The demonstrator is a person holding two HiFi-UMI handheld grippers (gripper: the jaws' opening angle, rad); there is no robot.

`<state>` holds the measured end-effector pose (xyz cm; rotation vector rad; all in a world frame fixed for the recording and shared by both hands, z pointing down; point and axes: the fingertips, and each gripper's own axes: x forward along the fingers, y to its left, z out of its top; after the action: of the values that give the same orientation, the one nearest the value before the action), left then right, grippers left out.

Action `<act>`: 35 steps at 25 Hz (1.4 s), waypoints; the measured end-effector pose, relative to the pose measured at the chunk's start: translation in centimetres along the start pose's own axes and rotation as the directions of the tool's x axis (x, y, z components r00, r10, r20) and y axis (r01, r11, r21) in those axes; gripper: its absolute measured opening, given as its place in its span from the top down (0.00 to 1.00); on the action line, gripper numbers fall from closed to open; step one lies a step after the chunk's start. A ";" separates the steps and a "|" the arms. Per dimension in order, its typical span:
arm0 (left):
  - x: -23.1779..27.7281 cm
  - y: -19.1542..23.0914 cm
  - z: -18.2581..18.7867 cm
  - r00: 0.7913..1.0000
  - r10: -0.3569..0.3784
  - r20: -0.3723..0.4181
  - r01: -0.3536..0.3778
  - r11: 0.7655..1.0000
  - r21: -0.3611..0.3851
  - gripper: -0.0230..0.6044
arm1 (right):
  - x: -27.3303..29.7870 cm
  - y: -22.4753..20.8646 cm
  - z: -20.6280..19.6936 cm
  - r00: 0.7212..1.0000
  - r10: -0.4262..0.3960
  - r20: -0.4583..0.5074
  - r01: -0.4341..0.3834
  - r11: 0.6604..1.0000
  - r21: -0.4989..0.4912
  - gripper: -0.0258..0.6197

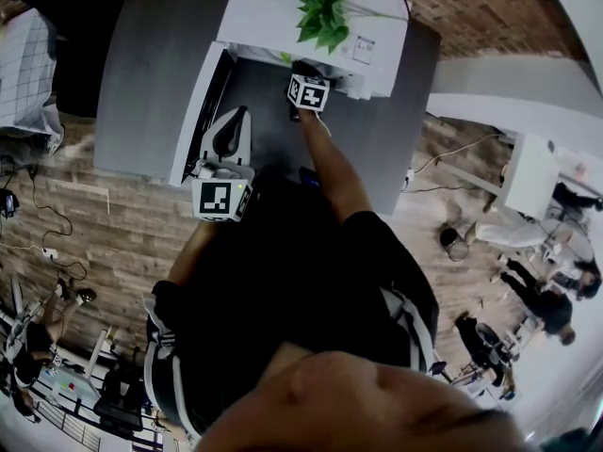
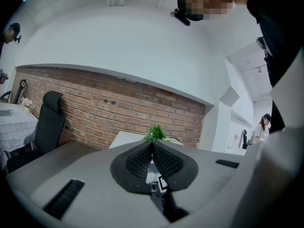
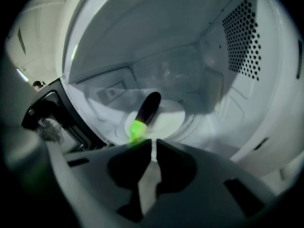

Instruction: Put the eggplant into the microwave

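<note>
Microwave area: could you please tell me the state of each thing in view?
Microwave, door open.
Eggplant, lying on the plate inside, free of both grippers.
Right gripper, fingers closed to a slit, empty, at the microwave's mouth.
Left gripper, fingers together, empty.
Plant, upright on top of the microwave.

Dark purple, elongated eggplant (image 3: 148,107) lying inside the white, box-shaped microwave (image 3: 175,70), whose door is open.

The eggplant rests flat on the round white turntable (image 3: 168,120) on the cavity floor. Its bright green stem cap points toward the opening and its rounded dark end toward the back wall. The microwave's dark-framed door (image 1: 198,111) is swung wide to the left, and the right inner wall has a panel of small vent holes.
</note>
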<state>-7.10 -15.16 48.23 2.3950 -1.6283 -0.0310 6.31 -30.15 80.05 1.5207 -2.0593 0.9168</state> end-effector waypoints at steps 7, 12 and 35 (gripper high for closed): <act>-1.2 -0.7 0.0 1.000 -0.007 0.015 0.007 1.000 -0.002 0.91 | -1.7 0.2 -0.3 1.000 0.000 0.010 0.000 1.000 0.010 0.88; -2.4 -1.1 0.2 1.000 -0.009 0.025 0.009 1.000 -0.003 0.91 | -4.0 0.7 -1.2 1.000 0.008 0.014 -0.008 0.999 0.036 0.89; -7.9 -3.1 -0.7 0.997 -0.067 0.027 0.066 0.997 0.028 0.91 | -20.9 5.4 -1.3 0.985 0.051 0.167 -0.053 0.999 0.005 0.90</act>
<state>-7.16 -6.73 47.27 2.4787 -1.5704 -0.0548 7.69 -14.21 65.50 1.6041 -2.2238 0.8453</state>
